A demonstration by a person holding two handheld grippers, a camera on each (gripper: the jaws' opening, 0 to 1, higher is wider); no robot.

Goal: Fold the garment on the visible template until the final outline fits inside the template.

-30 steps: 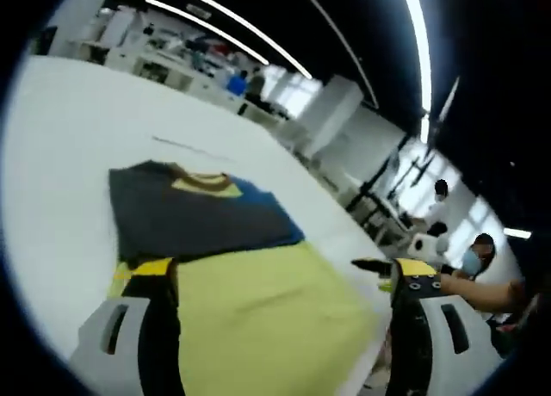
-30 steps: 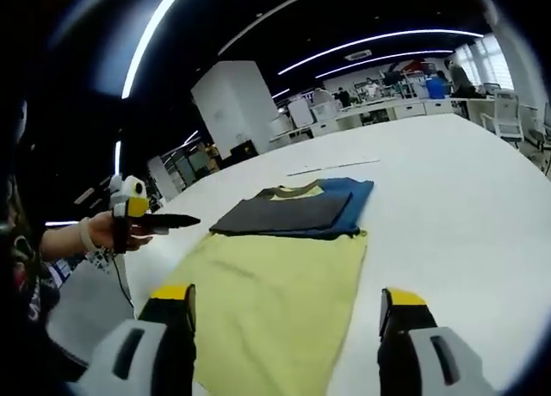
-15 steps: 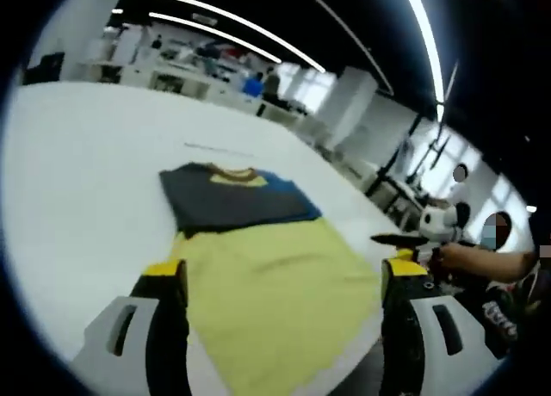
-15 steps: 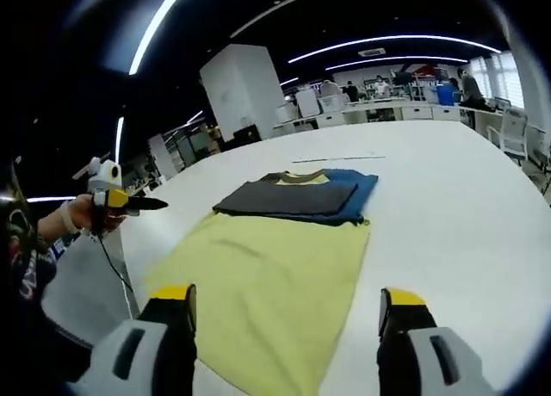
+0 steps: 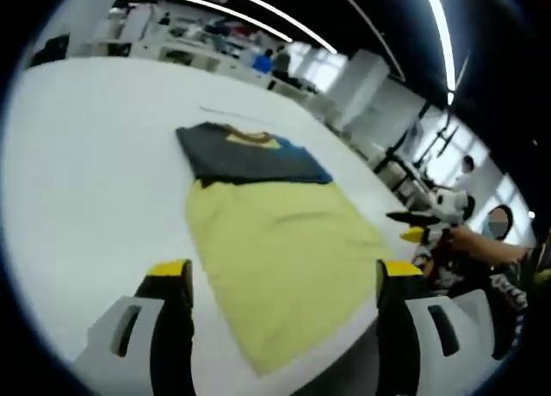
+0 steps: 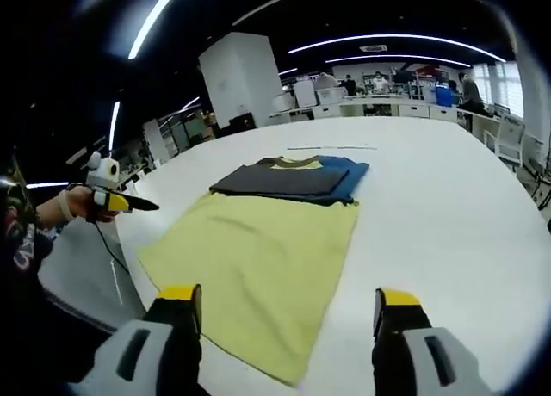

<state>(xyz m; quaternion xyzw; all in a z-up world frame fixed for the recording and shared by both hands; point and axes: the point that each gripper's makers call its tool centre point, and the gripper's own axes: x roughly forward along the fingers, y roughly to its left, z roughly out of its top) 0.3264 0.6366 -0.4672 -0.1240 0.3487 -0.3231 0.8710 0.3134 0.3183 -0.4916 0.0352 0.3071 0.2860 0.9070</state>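
The garment lies flat on the white table (image 5: 95, 155). Its yellow body (image 5: 275, 241) is spread toward me, and a dark grey folded part (image 5: 228, 151) with a blue sleeve (image 5: 301, 162) lies across the far end. My left gripper (image 5: 284, 275) hovers open and empty above the near hem. In the right gripper view the yellow body (image 6: 258, 258), the grey fold (image 6: 271, 181) and the blue sleeve (image 6: 349, 174) lie ahead of my open, empty right gripper (image 6: 286, 300). Each gripper also appears in the other's view, held in a hand: the right gripper (image 5: 426, 217) and the left gripper (image 6: 116, 200).
A thin line mark (image 6: 331, 147) runs across the table beyond the collar. The table's rounded edge (image 6: 112, 267) is close to the yellow hem. Desks, chairs and people stand far behind (image 6: 405, 90). A person's sleeve (image 5: 508, 284) is at the right.
Both views have shifted as the hands moved: the garment now sits further from both grippers' jaws. The garment itself lies as before. Both grippers stay open.
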